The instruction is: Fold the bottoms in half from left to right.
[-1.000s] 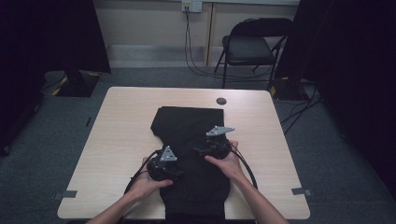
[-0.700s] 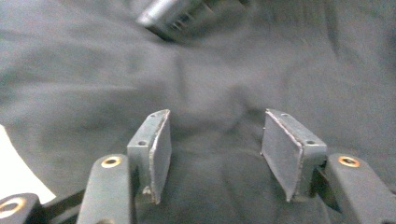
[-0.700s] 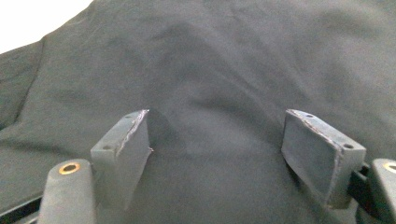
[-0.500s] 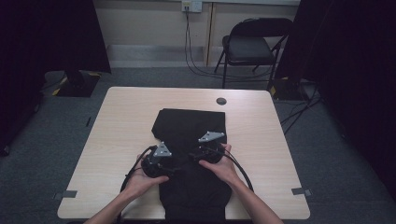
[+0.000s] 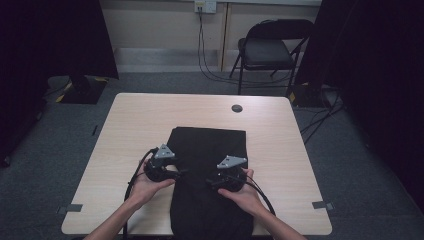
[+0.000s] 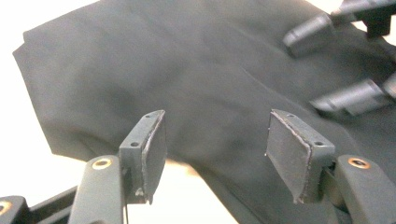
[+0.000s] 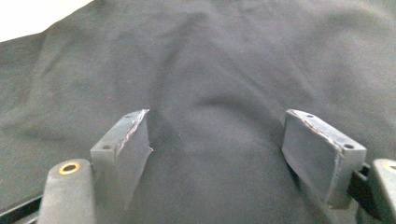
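Black cloth [image 5: 210, 175]: lies flat on the table [image 5: 125, 130], its near end over the edge, unmoved. Your left gripper [image 5: 181, 173]: jaws wide, empty, now pulled out to the cloth's left border. Your right gripper [image 5: 210, 183]: jaws wide, empty, drawn nearer you, above the cloth.

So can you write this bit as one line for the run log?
left claw: open, over cloth's edge | right claw: open, above cloth | black cloth: flat on table, ungripped
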Demonstrator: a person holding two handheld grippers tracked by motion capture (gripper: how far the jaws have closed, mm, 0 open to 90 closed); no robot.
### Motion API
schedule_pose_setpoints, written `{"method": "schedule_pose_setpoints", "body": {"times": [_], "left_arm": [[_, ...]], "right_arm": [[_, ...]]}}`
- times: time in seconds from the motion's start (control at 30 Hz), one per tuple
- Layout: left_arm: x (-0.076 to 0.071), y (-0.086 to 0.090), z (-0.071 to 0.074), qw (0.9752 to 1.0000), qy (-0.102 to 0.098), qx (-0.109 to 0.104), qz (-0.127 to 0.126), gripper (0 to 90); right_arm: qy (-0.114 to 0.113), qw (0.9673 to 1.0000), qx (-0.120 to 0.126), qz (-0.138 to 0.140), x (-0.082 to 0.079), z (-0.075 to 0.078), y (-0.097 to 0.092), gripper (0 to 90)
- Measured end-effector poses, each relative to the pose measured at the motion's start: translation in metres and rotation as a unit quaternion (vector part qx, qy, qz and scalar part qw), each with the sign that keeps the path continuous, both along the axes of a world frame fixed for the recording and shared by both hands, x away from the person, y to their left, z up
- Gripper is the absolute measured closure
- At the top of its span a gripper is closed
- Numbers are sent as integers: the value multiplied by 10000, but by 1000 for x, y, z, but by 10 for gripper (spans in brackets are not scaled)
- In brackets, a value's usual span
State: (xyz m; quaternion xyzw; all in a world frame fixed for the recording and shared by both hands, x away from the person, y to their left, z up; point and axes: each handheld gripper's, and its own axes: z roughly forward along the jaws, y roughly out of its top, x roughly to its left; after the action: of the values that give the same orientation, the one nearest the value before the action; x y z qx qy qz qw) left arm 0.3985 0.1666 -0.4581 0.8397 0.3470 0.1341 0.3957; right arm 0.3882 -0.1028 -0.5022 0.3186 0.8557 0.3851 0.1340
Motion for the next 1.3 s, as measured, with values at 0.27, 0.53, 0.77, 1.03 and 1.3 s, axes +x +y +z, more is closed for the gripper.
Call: {"method": "schedule_pose_setpoints", "body": {"times": [0.27,0.53,0.77,1.03,1.3], "left_arm": [[31,5,-2,9995,-29,-51,315,370],[80,8,6,9984,-30,29,560,334],[122,5,-5,9975,-26,162,693,304],[141,2,-38,9955,274,-155,897,251],[141,-2,-43,9963,123,134,840,171]], "right_arm": [[218,9994,16,267,3,7,-4,236],[-69,9981,378,-487,58,28,-38,207],[-228,9947,198,-984,121,25,-52,196],[-32,9935,23,-1135,152,12,-54,176],[27,9916,-78,-1289,156,-1,-58,160]]}}
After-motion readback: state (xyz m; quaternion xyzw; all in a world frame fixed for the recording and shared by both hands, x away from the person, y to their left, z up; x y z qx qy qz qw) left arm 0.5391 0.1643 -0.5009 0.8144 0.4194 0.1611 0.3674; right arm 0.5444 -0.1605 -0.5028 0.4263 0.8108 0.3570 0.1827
